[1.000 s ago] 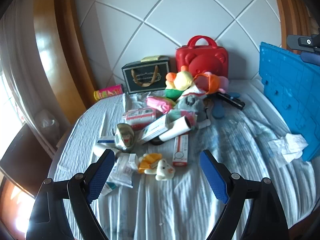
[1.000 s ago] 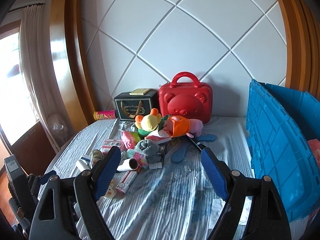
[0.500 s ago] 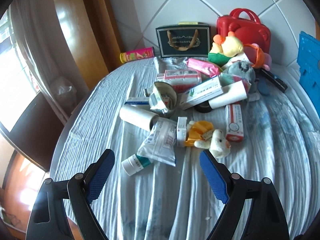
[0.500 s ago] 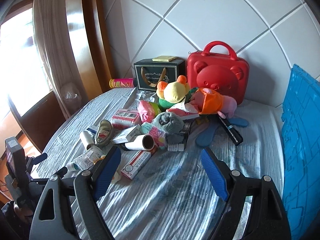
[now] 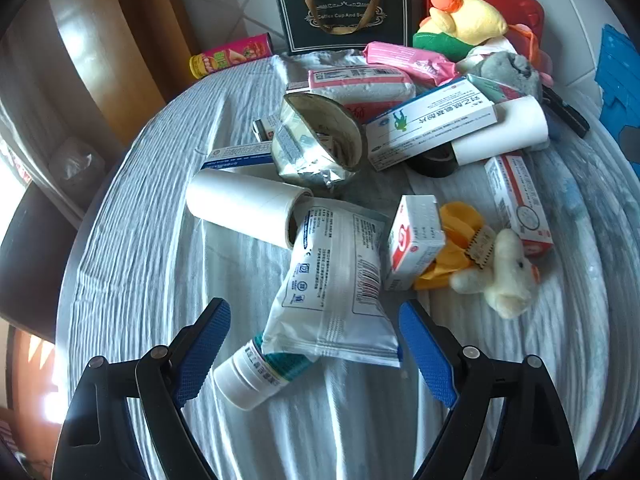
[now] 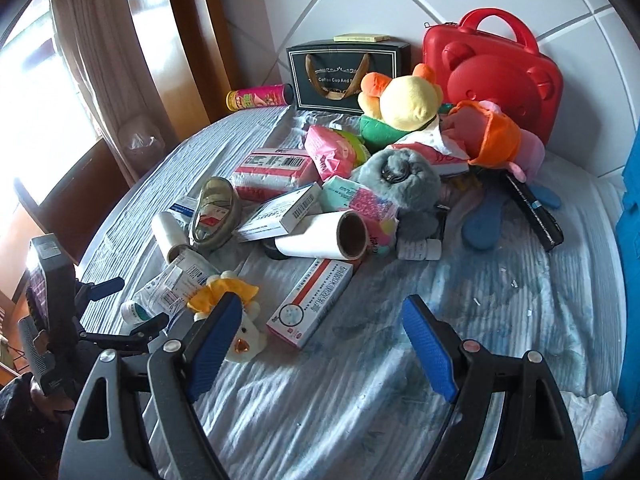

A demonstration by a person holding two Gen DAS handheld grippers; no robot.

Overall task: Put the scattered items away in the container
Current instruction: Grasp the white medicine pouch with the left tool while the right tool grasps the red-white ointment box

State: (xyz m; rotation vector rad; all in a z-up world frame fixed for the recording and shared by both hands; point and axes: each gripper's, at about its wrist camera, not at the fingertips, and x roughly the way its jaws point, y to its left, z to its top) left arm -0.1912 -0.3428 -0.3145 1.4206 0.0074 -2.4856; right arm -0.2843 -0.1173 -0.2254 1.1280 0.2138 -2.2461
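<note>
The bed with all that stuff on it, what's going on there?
A person with tongs in each hand is tidying a bed strewn with boxes, toys and rolls. The left tongs, open and empty, hang over a white foil pouch and a small bottle. The right tongs are open, holding nothing. Nothing is picked up yet.

The bedsheet [image 5: 140, 280] is pale blue-white with fine ribbed stripes. At 12 o'clock stands a black gift bag [image 5: 344, 16] with gold handles, a red bear-faced case [image 6: 500, 72] at 1 o'clock. The crate [image 6: 632, 200] at 3 o'clock is blue. The chip can [image 5: 232, 56] is pink and yellow. Both grippers' pads [image 5: 204, 352] are blue.
</note>
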